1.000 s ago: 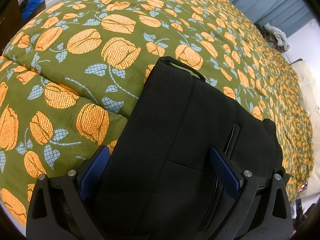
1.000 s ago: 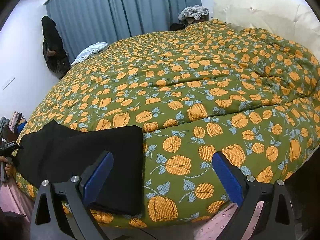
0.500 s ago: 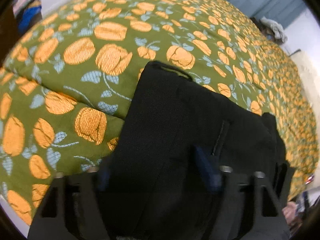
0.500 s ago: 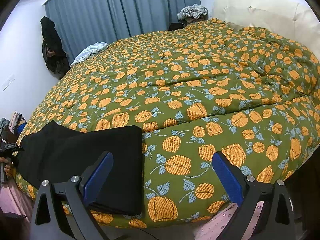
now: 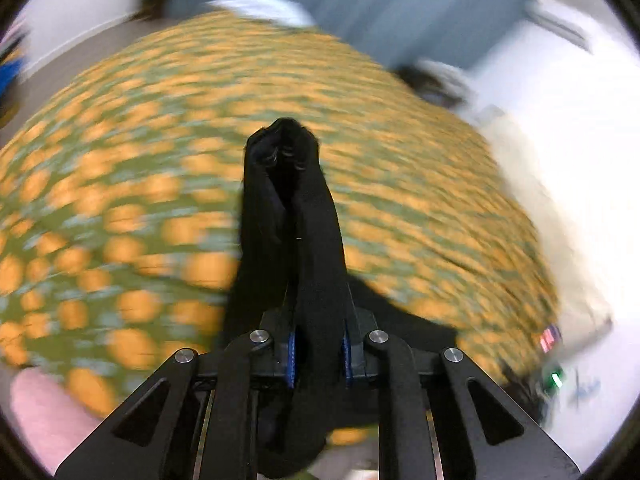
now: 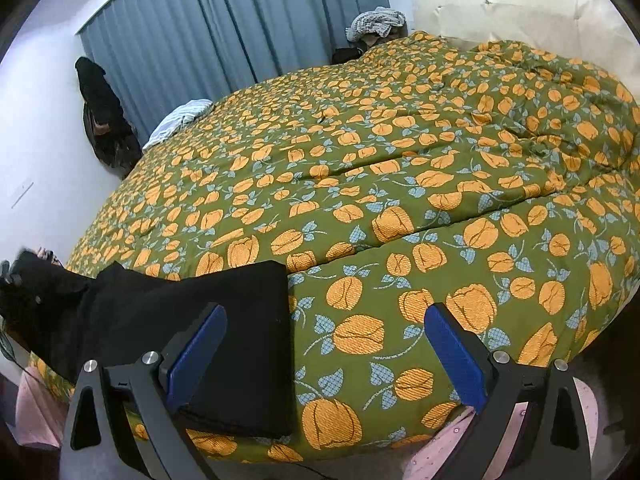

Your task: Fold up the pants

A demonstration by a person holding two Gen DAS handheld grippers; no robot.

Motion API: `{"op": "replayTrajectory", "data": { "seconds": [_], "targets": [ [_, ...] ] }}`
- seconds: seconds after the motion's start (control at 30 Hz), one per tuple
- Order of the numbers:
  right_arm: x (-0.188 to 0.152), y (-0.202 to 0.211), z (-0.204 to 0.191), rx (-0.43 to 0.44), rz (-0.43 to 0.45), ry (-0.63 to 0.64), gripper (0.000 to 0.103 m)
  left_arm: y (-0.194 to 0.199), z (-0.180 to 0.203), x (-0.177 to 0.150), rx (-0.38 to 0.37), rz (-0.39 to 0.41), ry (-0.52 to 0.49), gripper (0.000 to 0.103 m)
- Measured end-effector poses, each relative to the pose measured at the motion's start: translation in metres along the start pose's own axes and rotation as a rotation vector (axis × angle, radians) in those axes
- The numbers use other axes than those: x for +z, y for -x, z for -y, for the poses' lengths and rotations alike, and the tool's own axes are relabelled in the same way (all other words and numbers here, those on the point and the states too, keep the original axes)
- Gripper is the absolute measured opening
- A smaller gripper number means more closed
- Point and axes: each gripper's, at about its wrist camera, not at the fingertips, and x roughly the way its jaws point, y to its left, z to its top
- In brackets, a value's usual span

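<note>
The left gripper (image 5: 318, 354) is closing, its blue pads clamped on a bunched fold of the black pants (image 5: 294, 216) raised above the blurred orange-flowered green bedspread (image 5: 120, 208). The right gripper (image 6: 324, 352) hangs with jaws wide apart and empty; the rest of the pants lie flat on the bedspread's near left edge.

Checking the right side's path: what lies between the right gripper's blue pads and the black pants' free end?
In the right wrist view, the right gripper is open; its left pad already overlaps the black pants, with only the quilt between the pads.
</note>
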Motion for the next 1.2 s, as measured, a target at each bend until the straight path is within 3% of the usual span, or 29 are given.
{"op": "replayTrajectory", "data": {
  "seconds": [0.1,0.2,0.3,0.33,0.4,0.43,0.47,0.53,0.57,0.63,0.73,0.83,1.0,1.2],
  "targets": [
    [0.001,0.002,0.003,0.008,0.014,-0.019,0.099,-0.042,0.077,-0.013,-0.107,-0.067,-0.126,0.014],
    [0.000,0.008,0.004,0.009,0.035,-0.028,0.099,-0.111,0.137,-0.041,-0.113,-0.115,-0.207,0.018],
    [-0.002,0.013,0.010,0.021,0.049,-0.048,0.099,-0.184,0.177,-0.072,-0.208,-0.291,-0.196,0.018],
    [-0.002,0.015,0.013,0.025,0.053,-0.059,0.099,-0.189,0.184,-0.075,-0.214,-0.309,-0.208,0.017],
    [-0.004,0.019,0.021,0.034,0.064,-0.092,0.099,-0.169,0.202,-0.079,-0.267,-0.265,-0.275,0.022],
    [-0.005,0.021,0.027,0.036,0.069,-0.117,0.099,-0.154,0.206,-0.078,-0.281,-0.231,-0.307,0.036],
    [-0.007,0.022,0.034,0.039,0.074,-0.150,0.099,-0.133,0.205,-0.072,-0.264,-0.168,-0.352,0.053],
    [-0.008,0.020,0.044,0.053,0.072,-0.202,0.099,-0.110,0.192,-0.061,-0.203,-0.078,-0.385,0.065],
    [-0.008,0.017,0.048,0.068,0.060,-0.232,0.099,-0.096,0.176,-0.052,-0.152,-0.036,-0.386,0.065],
    [-0.006,0.013,0.045,0.104,0.043,-0.229,0.099,-0.088,0.151,-0.043,-0.087,-0.023,-0.358,0.064],
    [-0.001,0.010,0.019,0.154,0.033,-0.129,0.099,-0.080,0.100,-0.041,0.039,-0.020,-0.298,0.064],
    [-0.001,0.002,-0.009,0.189,0.003,-0.033,0.099,-0.085,0.063,-0.059,0.157,-0.049,-0.257,0.063],
    [-0.011,-0.012,-0.045,0.257,-0.045,0.056,0.099,-0.089,0.042,-0.086,0.180,-0.078,-0.170,0.063],
    [-0.019,-0.015,-0.057,0.270,-0.072,0.101,0.099,-0.106,0.052,-0.096,0.168,-0.113,-0.180,0.064]
  ]
}}
